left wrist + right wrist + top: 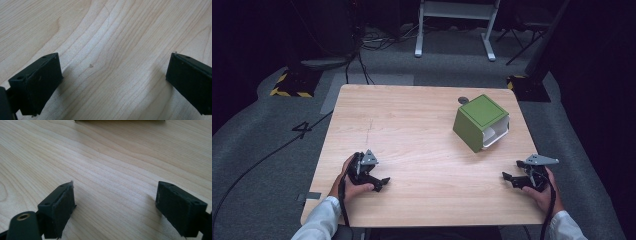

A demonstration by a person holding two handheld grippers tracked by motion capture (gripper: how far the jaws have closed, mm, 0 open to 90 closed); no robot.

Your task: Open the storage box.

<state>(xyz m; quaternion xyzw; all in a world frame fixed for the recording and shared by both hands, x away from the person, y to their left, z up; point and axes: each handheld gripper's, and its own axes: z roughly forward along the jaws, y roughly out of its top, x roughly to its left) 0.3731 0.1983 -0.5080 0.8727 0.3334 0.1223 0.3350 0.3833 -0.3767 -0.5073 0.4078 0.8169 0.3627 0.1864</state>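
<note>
- A pale wooden worktop (412,140) stands on grey carpet (262,130) in a dark room, with a white frame (457,25) and cables (377,40) on the floor beyond its far edge.
- My left gripper (379,184) rests on the worktop near my edge; in the left gripper view its jaws stand wide apart with nothing between them but bare wood grain.
- My right gripper (509,178) rests low over the worktop near my edge, well apart from the left gripper; in the right gripper view its jaws are spread wide and hold nothing.
- Ahead of my right gripper and somewhat to its left lies a green box (479,122), tipped, with a white inner part (496,134) showing at the end nearer that gripper.
- Just beyond the box, a small dark round thing (463,100) sits on the worktop.
</note>
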